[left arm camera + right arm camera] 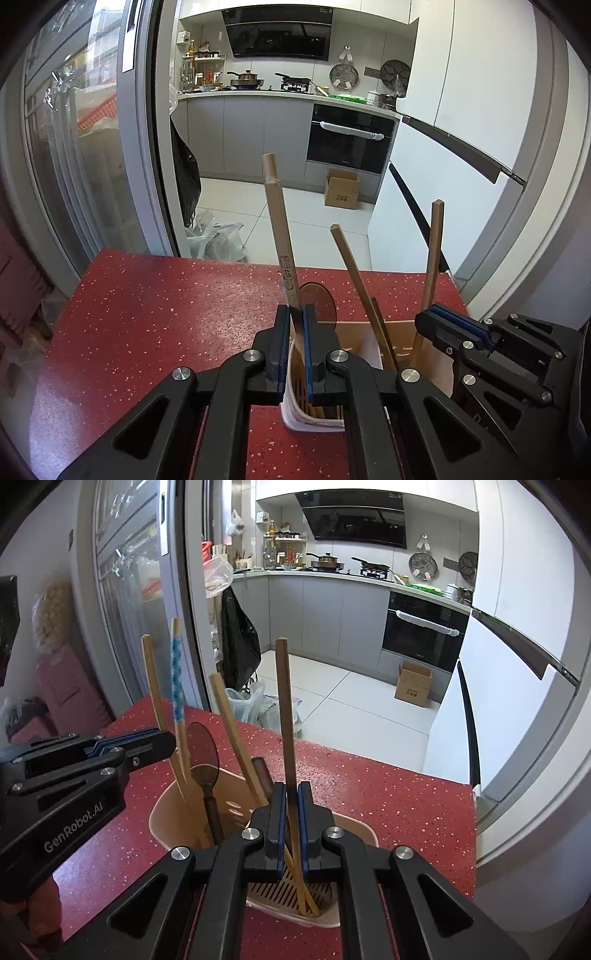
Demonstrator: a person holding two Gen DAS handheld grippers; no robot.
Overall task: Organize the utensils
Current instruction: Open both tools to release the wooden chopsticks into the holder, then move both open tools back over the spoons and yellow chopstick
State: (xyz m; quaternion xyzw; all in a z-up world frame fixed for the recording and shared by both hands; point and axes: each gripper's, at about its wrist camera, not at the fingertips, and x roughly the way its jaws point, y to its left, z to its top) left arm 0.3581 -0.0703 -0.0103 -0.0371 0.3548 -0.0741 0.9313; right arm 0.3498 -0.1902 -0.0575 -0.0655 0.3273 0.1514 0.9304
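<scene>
A beige utensil holder [166, 812] stands on the red speckled counter [388, 805]; it also shows in the left wrist view [369, 339]. My left gripper [296, 314] is shut on a light wooden chopstick [277, 221] with blue markings, its lower end inside the holder. My right gripper [291, 794] is shut on a dark brown chopstick [284, 709], also standing in the holder. Other chopsticks [229, 731] and a dark spoon [203, 746] stand in the holder. Each gripper shows in the other's view: the right gripper [454, 325] and the left gripper [140, 744].
The counter [147, 314] ends ahead at an open kitchen floor with a cardboard box [412, 685] and plastic bags [251, 701]. A white fridge [517, 701] stands to the right, a glass sliding door [129, 609] to the left.
</scene>
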